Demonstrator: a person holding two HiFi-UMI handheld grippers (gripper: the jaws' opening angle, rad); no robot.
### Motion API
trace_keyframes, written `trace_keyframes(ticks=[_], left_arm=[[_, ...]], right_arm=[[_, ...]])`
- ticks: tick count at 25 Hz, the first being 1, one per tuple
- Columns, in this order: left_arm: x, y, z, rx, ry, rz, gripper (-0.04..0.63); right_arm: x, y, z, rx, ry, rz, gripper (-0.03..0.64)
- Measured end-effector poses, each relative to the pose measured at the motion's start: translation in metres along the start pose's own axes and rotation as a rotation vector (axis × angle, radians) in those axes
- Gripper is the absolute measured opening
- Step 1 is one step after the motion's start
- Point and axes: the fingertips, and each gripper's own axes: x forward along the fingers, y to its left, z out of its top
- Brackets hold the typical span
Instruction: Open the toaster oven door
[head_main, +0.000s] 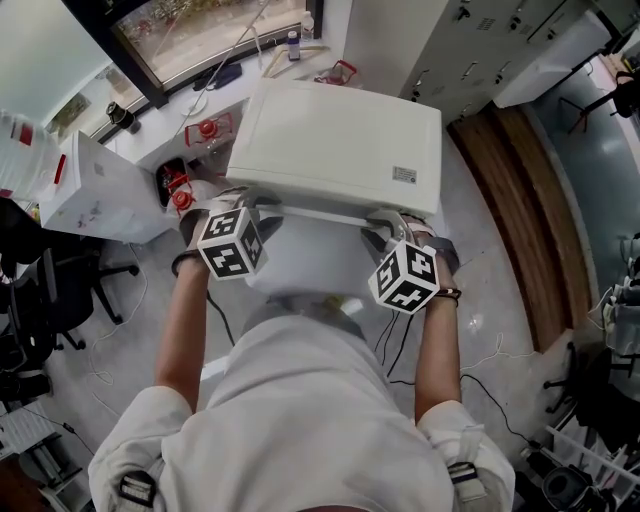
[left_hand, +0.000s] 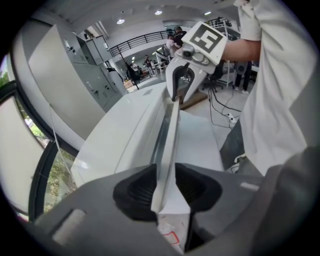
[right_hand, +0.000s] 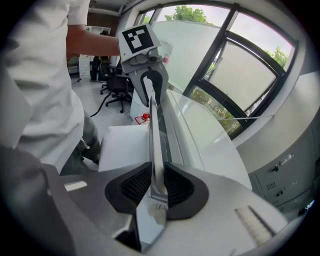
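Observation:
From the head view I look down on the white toaster oven. Its door hangs tilted out from the front, toward the person. The left gripper grips the door's top edge near its left end, and the right gripper grips it near the right end. In the left gripper view the thin door edge runs between the ribbed pads of the left gripper, and the right gripper clamps the far end. The right gripper holds the same edge, with the left gripper beyond.
A white box and red clips lie on the counter left of the oven, under a window. Grey cabinets stand at the back right. An office chair is at the left, and cables trail on the floor.

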Motion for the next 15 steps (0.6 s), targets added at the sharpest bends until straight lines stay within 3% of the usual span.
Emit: trace_keyframes(ticks=[15], left_arm=[[0.016, 0.001, -0.008, 0.04, 0.042, -0.019, 0.106]], right_arm=[[0.011, 0.002, -0.003, -0.018, 0.043, 0.062, 0.078]])
